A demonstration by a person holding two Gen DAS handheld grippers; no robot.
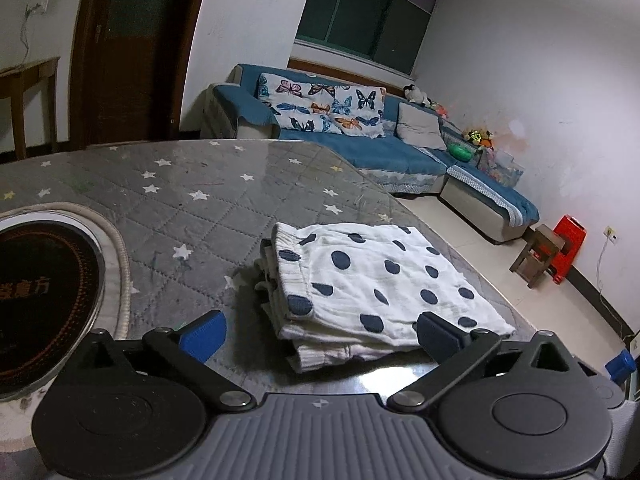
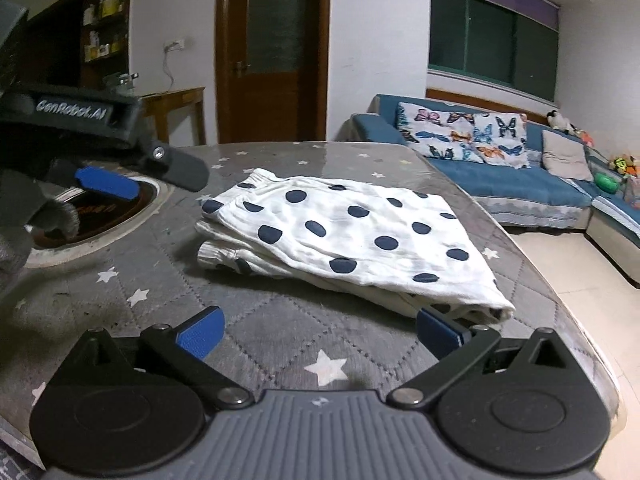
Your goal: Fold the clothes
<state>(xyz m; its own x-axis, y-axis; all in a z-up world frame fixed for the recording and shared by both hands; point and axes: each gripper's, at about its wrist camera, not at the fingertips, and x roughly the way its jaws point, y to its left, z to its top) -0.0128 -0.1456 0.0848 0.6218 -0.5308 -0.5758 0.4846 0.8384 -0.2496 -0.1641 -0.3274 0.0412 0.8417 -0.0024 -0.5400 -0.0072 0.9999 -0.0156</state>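
White cotton with dark blue dots: the garment (image 1: 360, 284) lies folded into a flat stack on the desk (image 1: 192, 200), which is covered by a grey quilted cloth with white stars under a clear sheet. In the left wrist view the stack sits just ahead of the left hand-held gripper (image 1: 320, 332), whose jaws stand wide apart with nothing pressed between the blue pads; the near edge of the stack reaches into the gap, and the right finger overlaps the stack's near right corner, though contact cannot be judged. To the left on the desk is a round black cooktop (image 1: 44, 288) set in a pale ring. In the right wrist view the garment (image 2: 348, 236) lies a little farther off, its waistband end toward the far left, and its near right corner comes just beside the right finger of the right hand-held gripper (image 2: 320, 330). This gripper is spread wide too and holds nothing; bare quilted cloth with a star shows between its fingers. The left hand-held gripper (image 2: 140, 178) shows at the left edge of this view, above the cooktop (image 2: 96, 216). Beyond the desk stand a blue sofa (image 1: 400, 152) with a butterfly cushion (image 1: 320, 108), a brown door (image 2: 272, 52), a dark window (image 2: 492, 36), and a red stool (image 1: 568, 248) on the pale floor.
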